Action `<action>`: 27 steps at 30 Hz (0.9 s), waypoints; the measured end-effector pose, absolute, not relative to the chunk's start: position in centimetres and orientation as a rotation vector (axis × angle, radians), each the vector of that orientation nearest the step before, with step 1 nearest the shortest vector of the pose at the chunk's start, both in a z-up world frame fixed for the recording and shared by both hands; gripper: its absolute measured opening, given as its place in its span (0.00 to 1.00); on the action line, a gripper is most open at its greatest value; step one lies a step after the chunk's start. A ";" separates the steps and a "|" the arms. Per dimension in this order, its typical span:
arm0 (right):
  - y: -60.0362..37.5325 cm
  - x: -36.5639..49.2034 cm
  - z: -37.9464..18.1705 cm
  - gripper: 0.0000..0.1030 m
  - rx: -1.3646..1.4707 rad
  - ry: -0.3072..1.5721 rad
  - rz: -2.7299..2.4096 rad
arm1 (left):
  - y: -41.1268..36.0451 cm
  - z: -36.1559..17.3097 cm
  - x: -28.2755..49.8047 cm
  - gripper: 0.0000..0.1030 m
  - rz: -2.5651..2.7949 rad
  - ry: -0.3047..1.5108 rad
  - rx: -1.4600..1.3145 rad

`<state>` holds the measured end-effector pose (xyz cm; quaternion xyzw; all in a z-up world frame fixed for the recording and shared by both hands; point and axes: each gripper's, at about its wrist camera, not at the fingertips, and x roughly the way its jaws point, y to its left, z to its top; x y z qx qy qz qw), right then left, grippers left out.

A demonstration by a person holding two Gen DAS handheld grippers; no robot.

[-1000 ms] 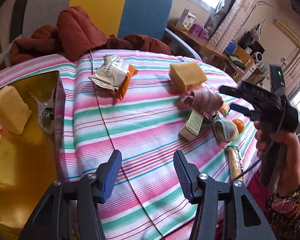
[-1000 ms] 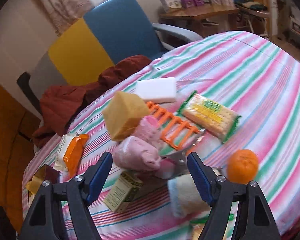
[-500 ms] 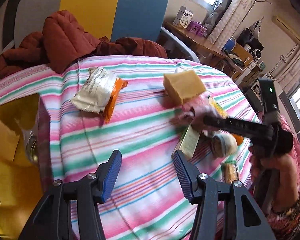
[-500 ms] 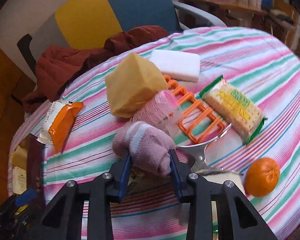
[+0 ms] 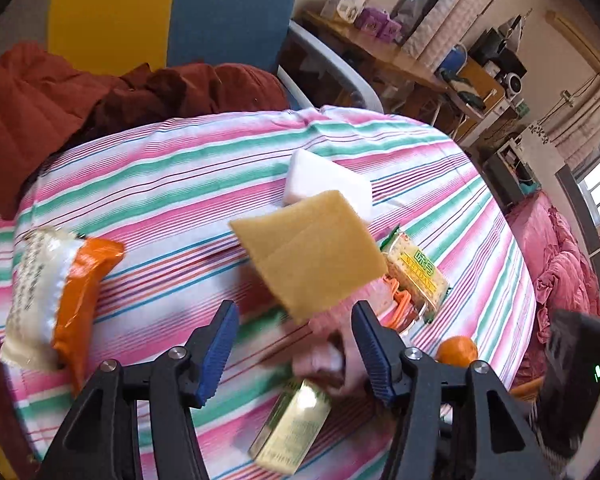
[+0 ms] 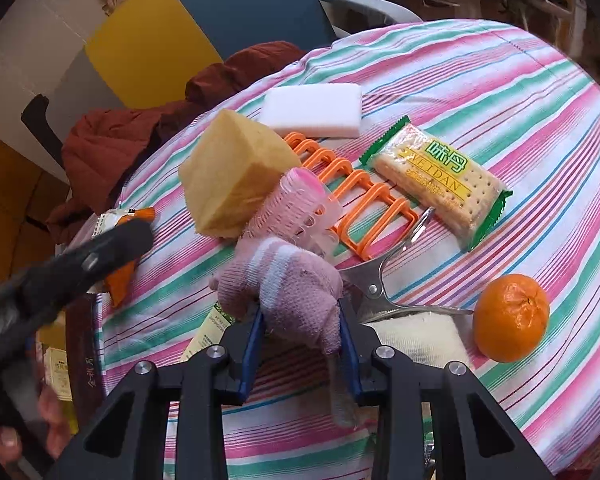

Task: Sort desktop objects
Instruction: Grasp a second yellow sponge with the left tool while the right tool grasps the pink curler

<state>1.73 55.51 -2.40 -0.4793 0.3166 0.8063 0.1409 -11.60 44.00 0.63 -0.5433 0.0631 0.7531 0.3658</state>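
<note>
Knitted pink sock (image 6: 296,292), pinched in the right gripper (image 6: 300,340), risked snagging the pink hair roller (image 6: 296,208) just beyond, while the left gripper (image 5: 296,352) gaped empty.

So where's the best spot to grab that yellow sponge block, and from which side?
Probably take the yellow sponge block across its two flat side faces near the upper edge, coming down from above on the side toward the orange snack packet. Its other side is crowded by the pink hair roller and the orange rack.
</note>
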 end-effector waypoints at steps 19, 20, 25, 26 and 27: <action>55.8 1.2 -2.8 0.34 -1.413 0.947 2.313 | 47.8 -2.8 -13.5 0.59 1.812 0.097 -1.526; 56.0 1.3 -2.8 0.34 -1.408 0.963 2.311 | 47.2 -2.7 -13.6 0.58 1.812 0.084 -1.519; 56.4 1.2 -2.6 0.33 -1.389 0.967 2.299 | 42.7 -2.0 -14.4 0.55 1.850 -0.029 -1.515; 56.4 1.3 -2.5 0.33 -1.382 0.961 2.295 | 41.6 -2.0 -14.5 0.55 1.848 -0.059 -1.519; 56.5 1.3 -2.5 0.32 -1.379 0.954 2.292 | 40.7 -2.1 -14.5 0.55 1.839 -0.088 -1.527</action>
